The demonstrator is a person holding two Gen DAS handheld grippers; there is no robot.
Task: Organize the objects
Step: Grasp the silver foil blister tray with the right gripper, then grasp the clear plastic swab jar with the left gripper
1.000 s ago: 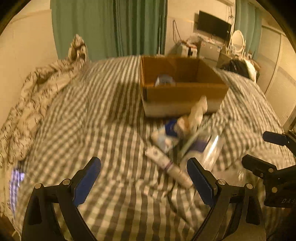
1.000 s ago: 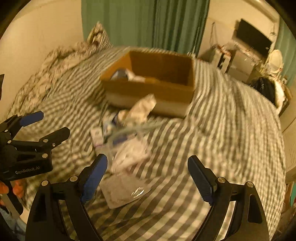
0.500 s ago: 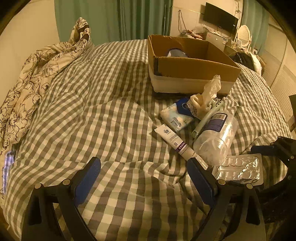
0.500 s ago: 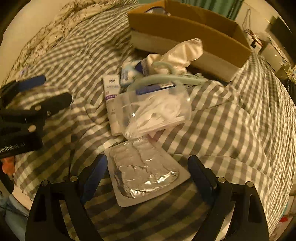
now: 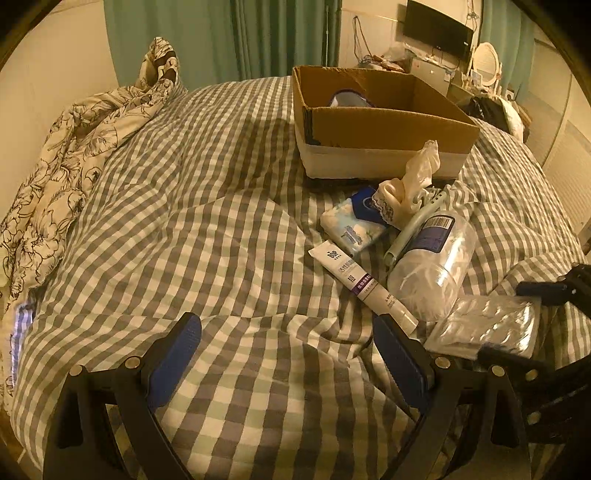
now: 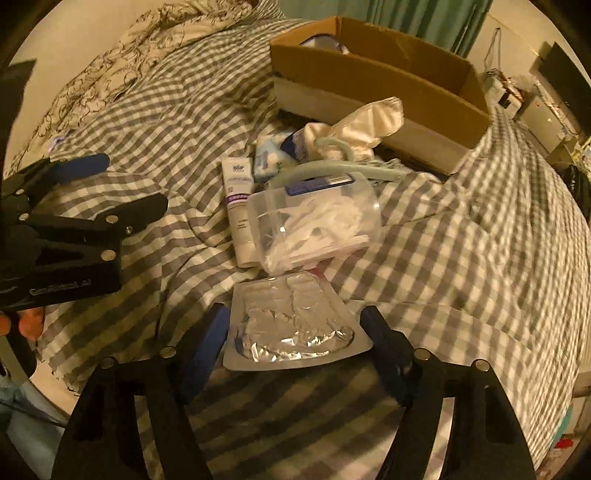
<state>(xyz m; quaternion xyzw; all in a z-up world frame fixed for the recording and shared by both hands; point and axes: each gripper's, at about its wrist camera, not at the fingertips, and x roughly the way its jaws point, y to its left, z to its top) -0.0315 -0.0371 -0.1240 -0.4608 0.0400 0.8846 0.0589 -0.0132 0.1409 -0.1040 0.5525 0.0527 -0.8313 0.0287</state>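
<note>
A pile of small items lies on the checked bed before an open cardboard box (image 5: 380, 122) (image 6: 373, 74). A silver blister pack (image 6: 295, 328) (image 5: 487, 325) lies nearest; my right gripper (image 6: 295, 339) is open with its fingers on either side of it. Behind the pack lie a clear plastic tub of white picks (image 6: 317, 221) (image 5: 432, 266), a white tube (image 6: 240, 206) (image 5: 362, 284), a tissue packet (image 5: 354, 225), and a cream cloth (image 5: 410, 184) (image 6: 362, 122). My left gripper (image 5: 288, 354) is open and empty above the bedcover, left of the pile.
A floral quilt (image 5: 74, 147) is bunched along the left side of the bed. Something blue and white (image 5: 347, 99) lies inside the box. Green curtains, a television and a cluttered desk (image 5: 436, 33) stand beyond the bed. The bed's near edge (image 6: 55, 369) shows at lower left.
My right gripper has dropped down and forward until its open fingers flank the blister pack. My left gripper has lowered slightly toward the bed and stays open.
</note>
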